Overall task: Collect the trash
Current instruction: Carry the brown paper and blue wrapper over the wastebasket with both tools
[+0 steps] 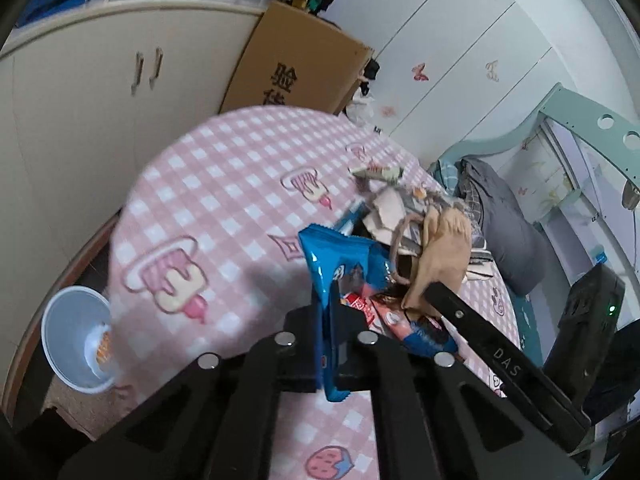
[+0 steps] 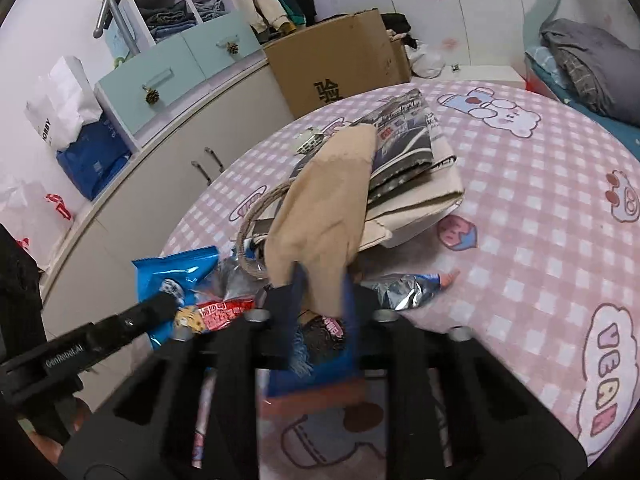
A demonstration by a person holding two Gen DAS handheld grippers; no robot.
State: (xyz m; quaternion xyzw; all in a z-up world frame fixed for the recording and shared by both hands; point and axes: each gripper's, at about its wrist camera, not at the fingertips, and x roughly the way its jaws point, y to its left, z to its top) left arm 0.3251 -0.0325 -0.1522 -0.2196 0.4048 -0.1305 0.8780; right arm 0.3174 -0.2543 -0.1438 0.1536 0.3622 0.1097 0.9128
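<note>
Pinching the thin, crinkly blue snack wrapper (image 1: 340,264) by its edge above the checked worktop (image 1: 208,184), the left hand-held gripper (image 1: 326,334) is clenched, while the right hand-held gripper (image 2: 320,312) grasps a soft beige cloth (image 2: 324,208), both light, limp, likely slippery.

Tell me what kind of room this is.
Most likely a bedroom at home: a bed with grey bedding stands beside white wardrobe doors with butterfly stickers, and folded clothes fill open shelves. The snack wrappers lie on a table with a pink checked cloth.
</note>
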